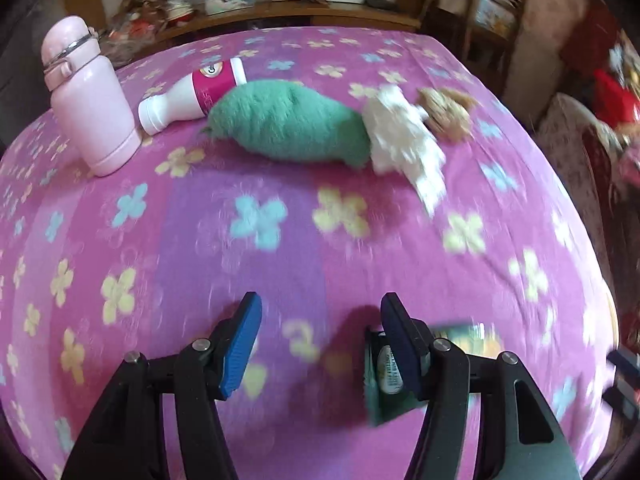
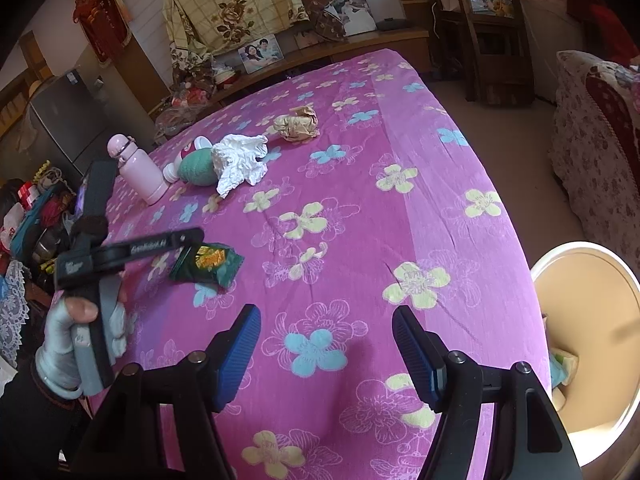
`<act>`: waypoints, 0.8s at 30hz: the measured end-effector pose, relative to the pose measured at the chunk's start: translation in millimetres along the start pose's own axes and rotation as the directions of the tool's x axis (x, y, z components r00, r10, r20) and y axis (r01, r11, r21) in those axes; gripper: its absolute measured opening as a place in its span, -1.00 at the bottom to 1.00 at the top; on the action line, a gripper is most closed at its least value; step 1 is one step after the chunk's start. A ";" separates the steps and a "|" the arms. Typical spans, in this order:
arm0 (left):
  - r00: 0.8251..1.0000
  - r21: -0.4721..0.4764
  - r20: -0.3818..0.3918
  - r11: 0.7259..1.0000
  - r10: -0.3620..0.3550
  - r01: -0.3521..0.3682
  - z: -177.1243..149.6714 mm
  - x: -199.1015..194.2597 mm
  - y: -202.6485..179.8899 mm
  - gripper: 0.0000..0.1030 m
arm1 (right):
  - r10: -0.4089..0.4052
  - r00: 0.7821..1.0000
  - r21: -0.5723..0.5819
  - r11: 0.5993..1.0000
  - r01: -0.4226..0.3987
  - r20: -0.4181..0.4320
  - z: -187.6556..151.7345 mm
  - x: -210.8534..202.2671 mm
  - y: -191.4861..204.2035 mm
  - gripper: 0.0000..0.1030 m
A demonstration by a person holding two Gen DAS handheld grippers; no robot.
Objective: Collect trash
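A green snack wrapper (image 1: pixel 380 376) lies flat on the pink flowered bedspread (image 1: pixel 280 208). My left gripper (image 1: pixel 320 320) hovers over it, open, its right-hand finger covering part of the wrapper and no pad pressing on it. The right wrist view shows that wrapper (image 2: pixel 208 266) under one of the left gripper's fingers (image 2: pixel 160 245), which a gloved hand (image 2: pixel 60 340) holds. My right gripper (image 2: pixel 326 332) is open over bare bedspread, nothing between its fingers. Farther back lie a crumpled white tissue (image 1: pixel 404 136) and a brown paper ball (image 1: pixel 444 112).
A pink flask (image 1: pixel 88 100) stands upright at the back left, beside a lying white and pink bottle (image 1: pixel 192 92) and a green fuzzy bundle (image 1: pixel 288 124). A white bin with a tan liner (image 2: pixel 592 304) sits off the bed's right edge. Furniture lines the far side.
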State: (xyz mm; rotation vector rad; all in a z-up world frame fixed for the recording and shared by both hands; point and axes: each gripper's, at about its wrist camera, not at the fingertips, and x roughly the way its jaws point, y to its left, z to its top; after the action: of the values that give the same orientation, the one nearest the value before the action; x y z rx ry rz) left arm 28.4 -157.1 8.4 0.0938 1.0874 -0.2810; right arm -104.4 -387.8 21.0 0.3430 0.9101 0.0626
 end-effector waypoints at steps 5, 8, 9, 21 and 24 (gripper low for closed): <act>0.990 0.074 -0.039 0.988 -0.132 0.135 -40.4 -28.5 -12.8 0.22 | -0.002 1.000 0.016 1.000 0.002 0.000 1.6 2.1 -2.4 0.40; 0.984 0.071 -0.033 0.981 -0.176 0.178 -48.3 -38.8 -17.1 0.22 | -0.007 1.000 0.024 1.000 0.007 0.007 2.8 -0.1 -3.0 0.40; 0.979 0.049 -0.029 0.978 -0.203 0.204 -47.9 -41.3 -15.6 0.22 | -0.008 1.000 0.024 1.000 0.008 0.009 2.8 -1.3 -2.7 0.40; 0.982 0.062 -0.022 0.980 -0.190 0.191 -46.0 -28.8 -66.3 0.39 | -0.007 1.000 0.025 1.000 0.006 0.009 2.1 -3.1 -4.0 0.41; 0.985 0.099 -0.015 0.980 -0.172 0.173 -48.4 -27.8 -73.9 0.04 | -0.008 1.000 0.022 1.000 0.008 0.007 5.1 -0.5 -2.3 0.41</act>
State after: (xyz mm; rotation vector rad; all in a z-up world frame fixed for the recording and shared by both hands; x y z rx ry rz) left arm -45.3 -212.8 15.1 0.0895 1.0891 -0.4917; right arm -100.9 -391.4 23.5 0.3599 0.9054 0.0441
